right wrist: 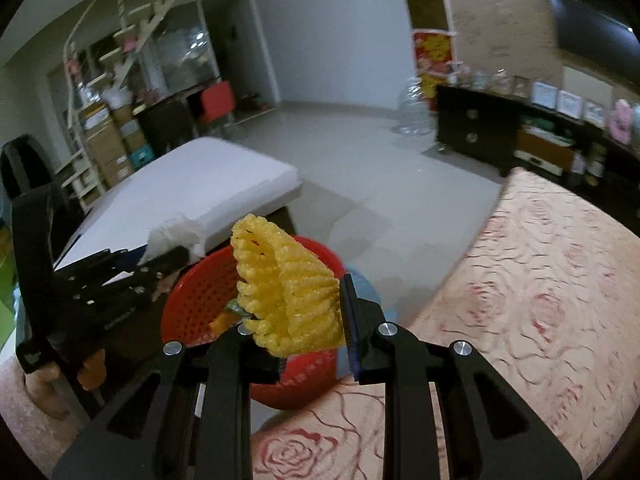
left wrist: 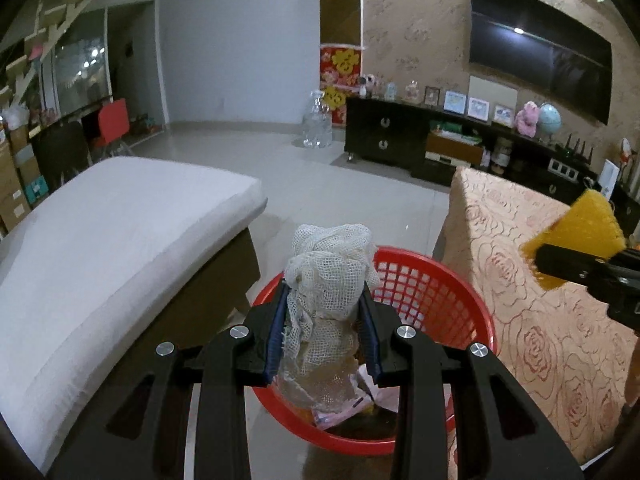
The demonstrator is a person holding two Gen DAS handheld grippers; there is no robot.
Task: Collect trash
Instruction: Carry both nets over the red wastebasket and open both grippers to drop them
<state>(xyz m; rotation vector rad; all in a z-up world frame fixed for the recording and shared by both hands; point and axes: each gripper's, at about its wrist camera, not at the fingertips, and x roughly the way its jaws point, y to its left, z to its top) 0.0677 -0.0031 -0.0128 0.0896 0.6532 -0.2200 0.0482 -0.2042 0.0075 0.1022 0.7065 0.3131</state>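
Observation:
My left gripper (left wrist: 326,320) is shut on a crumpled white foam net (left wrist: 330,280) and holds it above a red plastic basket (left wrist: 436,292) on the floor. Some wrappers lie in the basket's bottom. My right gripper (right wrist: 298,316) is shut on a yellow foam net (right wrist: 286,292), held over the basket's (right wrist: 192,304) near rim. The right gripper with the yellow net also shows at the right edge of the left wrist view (left wrist: 576,244). The left gripper shows at the left of the right wrist view (right wrist: 120,276).
A low bench with a white cushion (left wrist: 120,232) stands left of the basket. A table with a rose-patterned cloth (left wrist: 540,300) stands right of it. A dark TV cabinet (left wrist: 420,140) and a clear water jug (left wrist: 318,120) stand across the tiled floor.

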